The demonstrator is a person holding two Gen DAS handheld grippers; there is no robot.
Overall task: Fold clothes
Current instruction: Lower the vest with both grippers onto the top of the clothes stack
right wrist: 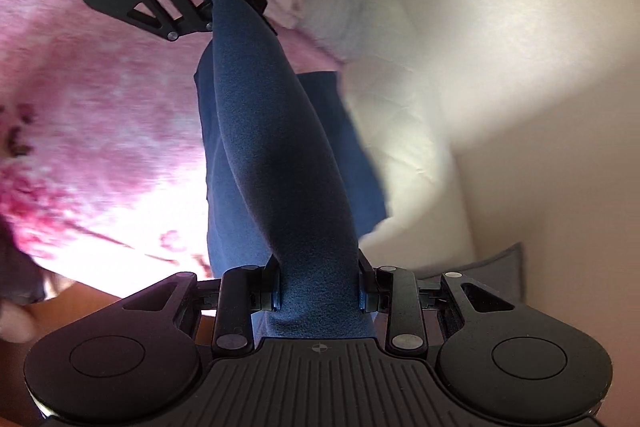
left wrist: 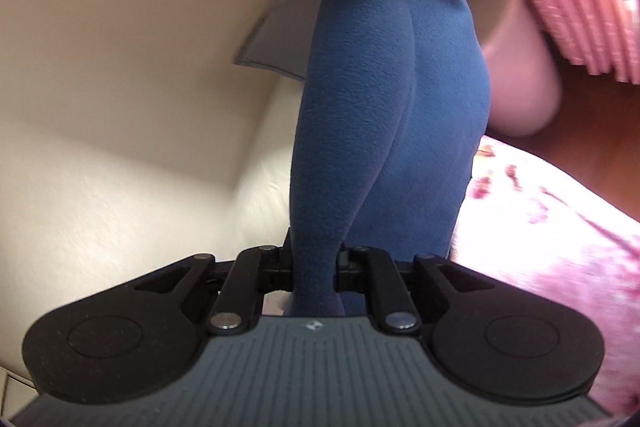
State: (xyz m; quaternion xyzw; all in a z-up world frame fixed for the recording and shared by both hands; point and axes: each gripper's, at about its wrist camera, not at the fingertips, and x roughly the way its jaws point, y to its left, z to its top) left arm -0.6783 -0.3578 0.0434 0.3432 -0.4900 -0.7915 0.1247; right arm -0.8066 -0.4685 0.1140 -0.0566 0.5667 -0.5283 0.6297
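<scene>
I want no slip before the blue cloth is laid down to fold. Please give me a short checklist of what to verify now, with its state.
1. Left gripper clamps the blue garment: ok.
2. Right gripper clamps it too: ok.
3. Cloth spans between both grippers without dropping out: ok.
4. Cloth flat, untwisted: not ok, it is bunched in a roll.
5. Free space on the pink bedding below: cannot tell.

Fleece point(left wrist: 384, 99): plain blue. Blanket point(right wrist: 100, 115): pink, mottled with darker pink-red marks. Grippers point(left wrist: 314, 267): black, grey ribbed bodies. Wall point(left wrist: 120, 7): cream. Cushion point(left wrist: 288, 19): grey.
</scene>
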